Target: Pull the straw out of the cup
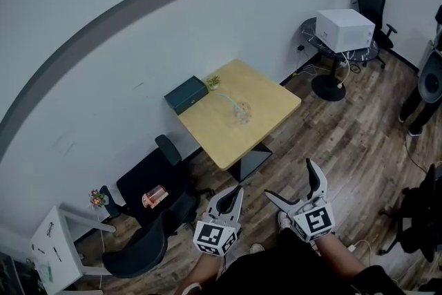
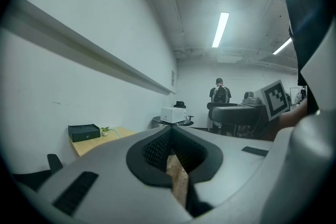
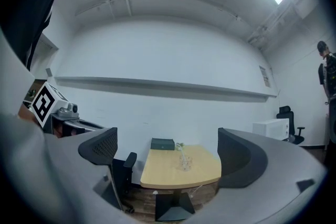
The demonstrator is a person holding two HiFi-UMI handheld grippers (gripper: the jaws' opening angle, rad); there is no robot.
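1. The left hand-held gripper (image 1: 233, 195) has its jaws closed together, with nothing between them
2. The right hand-held gripper (image 1: 290, 179) is wide open and empty
3. The cup (image 1: 242, 112) with the straw (image 1: 228, 99) stands on the tabletop (image 1: 207, 131), well apart from both

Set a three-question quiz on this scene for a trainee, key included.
1. True or false: the fingers of the right gripper stand wide apart and hold nothing.
2. Where does the cup with the straw stand? A) on the wooden table B) on the floor C) on a black chair
3. Short answer: what dark thing sits at the table's wall edge, beside the small plant?

Key: 1 true; 2 A; 3 the dark green box.
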